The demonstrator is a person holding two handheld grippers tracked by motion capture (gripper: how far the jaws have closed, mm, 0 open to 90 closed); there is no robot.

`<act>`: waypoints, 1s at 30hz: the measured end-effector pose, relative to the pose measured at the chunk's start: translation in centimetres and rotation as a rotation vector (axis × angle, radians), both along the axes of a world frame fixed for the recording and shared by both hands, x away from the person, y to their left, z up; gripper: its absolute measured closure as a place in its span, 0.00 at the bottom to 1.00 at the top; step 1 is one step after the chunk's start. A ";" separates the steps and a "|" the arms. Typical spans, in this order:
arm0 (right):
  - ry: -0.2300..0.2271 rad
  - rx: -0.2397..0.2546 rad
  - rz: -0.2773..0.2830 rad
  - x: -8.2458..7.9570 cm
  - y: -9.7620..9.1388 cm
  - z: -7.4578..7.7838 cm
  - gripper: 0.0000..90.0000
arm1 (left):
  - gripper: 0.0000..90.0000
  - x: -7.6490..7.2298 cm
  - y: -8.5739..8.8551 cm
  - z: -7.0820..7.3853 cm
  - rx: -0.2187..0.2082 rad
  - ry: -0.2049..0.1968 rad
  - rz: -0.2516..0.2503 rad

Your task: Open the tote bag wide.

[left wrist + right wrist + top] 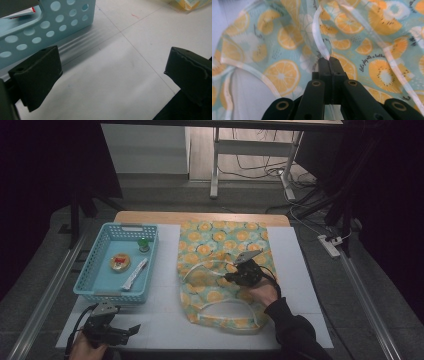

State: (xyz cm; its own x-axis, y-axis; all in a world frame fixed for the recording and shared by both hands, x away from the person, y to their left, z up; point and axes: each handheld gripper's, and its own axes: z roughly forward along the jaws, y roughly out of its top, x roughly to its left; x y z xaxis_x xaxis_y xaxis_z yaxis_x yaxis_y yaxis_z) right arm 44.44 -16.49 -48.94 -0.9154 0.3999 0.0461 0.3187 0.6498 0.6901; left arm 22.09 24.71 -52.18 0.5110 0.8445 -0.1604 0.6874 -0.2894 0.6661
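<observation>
A fabric bag [222,270] printed with orange slices is laid flat on the white counter [165,320], right of the blue basket [95,270]. Its long axis runs from the near edge toward the far edge of the counter; the mouth, with one white handle loop [227,307] lying flat, is pointed toward the person, and the closed end toward the far side. The other white handle strap [318,32] is pinched between the right tongs [329,58], which are clenched on it over the middle of the bag, the strap rising from the tips in a narrow loop. The left tongs [112,75] are held with the jaws spread wide, nothing between them, low over bare counter just beside the basket's near corner, well apart from the bag. In the basket a green-capped item [144,245], a round tin [120,262] and a white stick pack [135,274] are seen.
</observation>
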 end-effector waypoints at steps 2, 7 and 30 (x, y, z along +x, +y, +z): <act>0.002 0.019 -0.006 0.1 -0.1 0.4 1.00 | 0.01 0.0 0.0 0.0 0.000 0.001 0.000; 0.005 0.063 -0.025 0.5 -0.1 1.4 1.00 | 0.01 0.0 0.0 0.0 -0.001 0.002 0.001; -0.069 0.140 -0.054 2.8 0.7 5.8 1.00 | 0.01 0.0 0.3 0.0 -0.025 -0.002 0.008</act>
State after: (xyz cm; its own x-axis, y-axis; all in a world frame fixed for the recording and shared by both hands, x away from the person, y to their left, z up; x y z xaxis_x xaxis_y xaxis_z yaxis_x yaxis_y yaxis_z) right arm 47.21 -15.76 -43.10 -0.8955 0.4430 0.0426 0.2994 0.5289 0.7942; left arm 22.05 25.02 -52.17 0.5047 0.8442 -0.1804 0.6883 -0.2674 0.6743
